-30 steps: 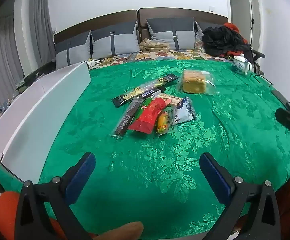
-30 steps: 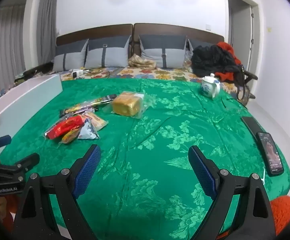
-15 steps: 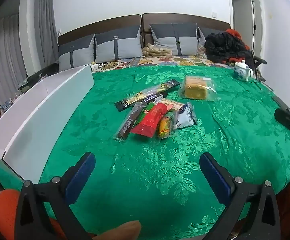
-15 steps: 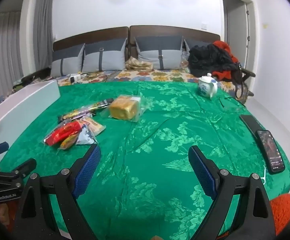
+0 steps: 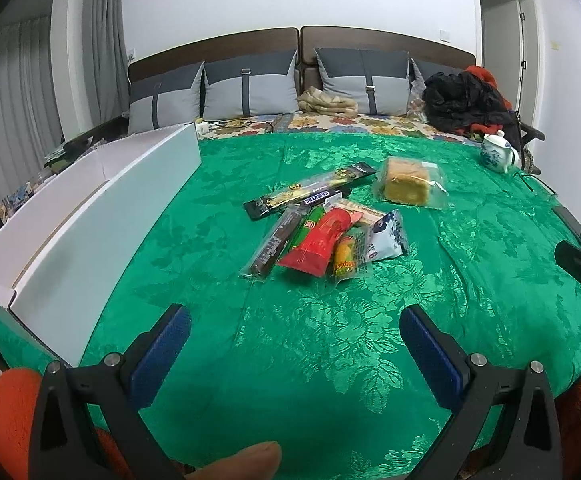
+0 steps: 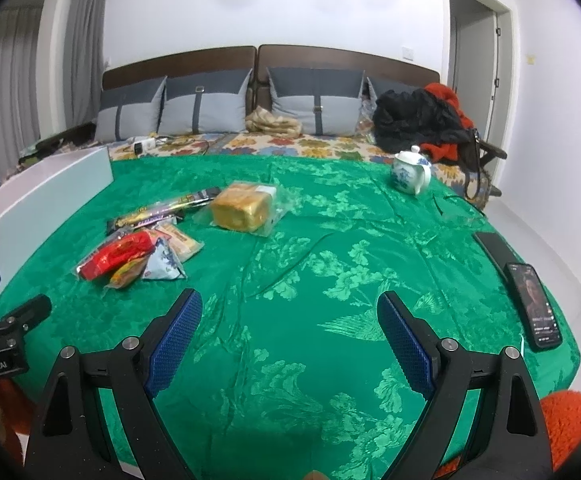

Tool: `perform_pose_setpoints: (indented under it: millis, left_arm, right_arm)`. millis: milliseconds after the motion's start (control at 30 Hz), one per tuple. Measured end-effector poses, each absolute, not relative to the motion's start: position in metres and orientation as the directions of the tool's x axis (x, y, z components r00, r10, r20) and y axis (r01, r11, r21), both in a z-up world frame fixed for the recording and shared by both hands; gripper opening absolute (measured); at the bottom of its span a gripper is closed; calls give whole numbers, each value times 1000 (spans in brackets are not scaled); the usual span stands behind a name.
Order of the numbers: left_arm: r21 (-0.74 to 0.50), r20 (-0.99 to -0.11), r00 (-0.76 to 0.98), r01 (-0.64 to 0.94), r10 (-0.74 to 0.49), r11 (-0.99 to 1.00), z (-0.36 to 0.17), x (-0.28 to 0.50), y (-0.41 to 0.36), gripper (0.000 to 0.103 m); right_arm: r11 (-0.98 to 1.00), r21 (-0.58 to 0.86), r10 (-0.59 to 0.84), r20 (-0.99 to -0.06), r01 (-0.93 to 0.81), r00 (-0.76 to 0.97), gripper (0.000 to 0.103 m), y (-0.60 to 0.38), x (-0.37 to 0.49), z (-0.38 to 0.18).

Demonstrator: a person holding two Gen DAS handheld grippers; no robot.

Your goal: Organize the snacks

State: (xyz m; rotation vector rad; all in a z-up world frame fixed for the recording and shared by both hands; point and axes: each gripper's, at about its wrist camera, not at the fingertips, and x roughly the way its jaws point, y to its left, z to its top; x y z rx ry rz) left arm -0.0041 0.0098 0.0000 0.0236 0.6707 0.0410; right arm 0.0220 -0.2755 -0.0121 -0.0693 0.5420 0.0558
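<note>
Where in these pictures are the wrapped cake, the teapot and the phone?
Yellow sponge cake in clear plastic wrap [image 5: 406, 188]: left wrist view, on the cake's front face.
White and blue porcelain teapot [image 6: 406, 174]: right wrist view, on its round body.
Black smartphone with lit screen [image 6: 533, 304]: right wrist view, on mid screen.

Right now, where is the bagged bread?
In the left wrist view the bagged bread lies on the green cloth, right of the snack pile and apart from it, with the teapot farther right.
</note>
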Motion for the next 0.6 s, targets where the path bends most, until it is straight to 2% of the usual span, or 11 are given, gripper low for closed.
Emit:
perform_pose_setpoints:
  millis: [600]
  left_arm:
    - [44,-634,771,-37,56,998,-6,-1,12,103]
  right_arm:
    - [994,-60,49,-526,-95,849,92,-271,24,-16]
